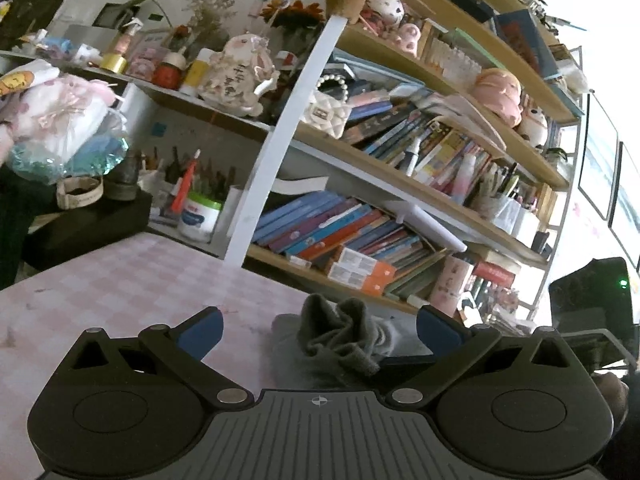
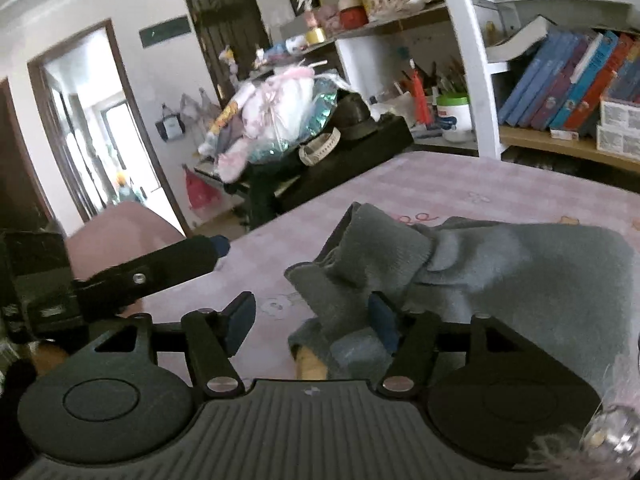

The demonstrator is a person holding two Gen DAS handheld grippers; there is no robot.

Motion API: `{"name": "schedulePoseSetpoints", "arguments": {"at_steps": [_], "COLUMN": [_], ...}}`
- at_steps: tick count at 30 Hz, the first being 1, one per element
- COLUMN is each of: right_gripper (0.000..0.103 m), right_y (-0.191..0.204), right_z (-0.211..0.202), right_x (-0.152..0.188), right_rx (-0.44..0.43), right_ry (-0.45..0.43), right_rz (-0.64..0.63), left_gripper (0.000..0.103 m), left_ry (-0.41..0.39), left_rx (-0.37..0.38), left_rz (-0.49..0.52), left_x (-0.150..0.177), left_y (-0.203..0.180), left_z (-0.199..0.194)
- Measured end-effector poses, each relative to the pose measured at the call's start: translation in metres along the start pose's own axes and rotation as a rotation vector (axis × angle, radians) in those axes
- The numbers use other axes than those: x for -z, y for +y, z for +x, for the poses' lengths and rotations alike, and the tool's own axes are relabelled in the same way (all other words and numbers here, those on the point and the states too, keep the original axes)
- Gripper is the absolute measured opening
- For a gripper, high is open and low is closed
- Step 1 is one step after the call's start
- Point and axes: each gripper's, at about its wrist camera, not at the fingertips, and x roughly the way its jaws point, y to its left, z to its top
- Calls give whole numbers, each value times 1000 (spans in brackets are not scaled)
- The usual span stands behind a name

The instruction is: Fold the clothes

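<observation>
A grey garment (image 2: pixel 520 272) lies crumpled on a table with a pink checked cloth (image 2: pixel 460 184). In the left wrist view the garment (image 1: pixel 340 336) bunches up between the wide-apart blue pads of my left gripper (image 1: pixel 318 330), which is open with the cloth not clamped. My right gripper (image 2: pixel 312 320) is open too; a raised fold of the garment lies against its right pad, the left pad stands free over the cloth. The left gripper's finger (image 2: pixel 192 258) shows at the left of the right wrist view.
Shelves (image 1: pixel 400 168) packed with books, toys and jars stand behind the table, with a white upright post (image 1: pixel 280 140). A black stand (image 2: pixel 352 148) with bags and a pile of plush things sits at the table's far left corner. A doorway (image 2: pixel 88 128) is beyond.
</observation>
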Motion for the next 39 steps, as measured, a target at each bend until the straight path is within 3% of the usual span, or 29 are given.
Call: {"name": "schedulePoseSetpoints", "arguments": {"at_steps": [2,9,15,19,21,25,26,34,39], "right_gripper": [66,87,92,92,92,92,92,92,92], "right_y": [-2,-25,-57,-83,-89,-92,-92,-95,-95], "right_z": [-17,-69,-79,-74,-72,-71,-71,-67,-64], "right_x": [3,17,32,45,51,56,56,59,59], "right_rx": [11,197,368,422,412,392,389,357,352], "right_ry": [-28,-134,-157,-128,-122,-119,-119,-112,-103], "right_rz": [17,66,133,238,267,279,276,285,285], "left_gripper": [103,103,103,102,93,24,18,15,27], "left_ry": [9,57,96,124,138,167,174,256,266], "left_rx": [-13,-63,-42,-35,-32,-25,-23,-79,-140], "left_rz": [-3,-23,-33,-55,-67,-89,-95,-296,-201], "left_x": [0,-1,-5,-9,-10,-14,-15,-2,12], "left_y": [-1,-6,-13,-14,-15,-16,-16,28,19], "left_z": [2,18,41,58,66,82,87,104,106]}}
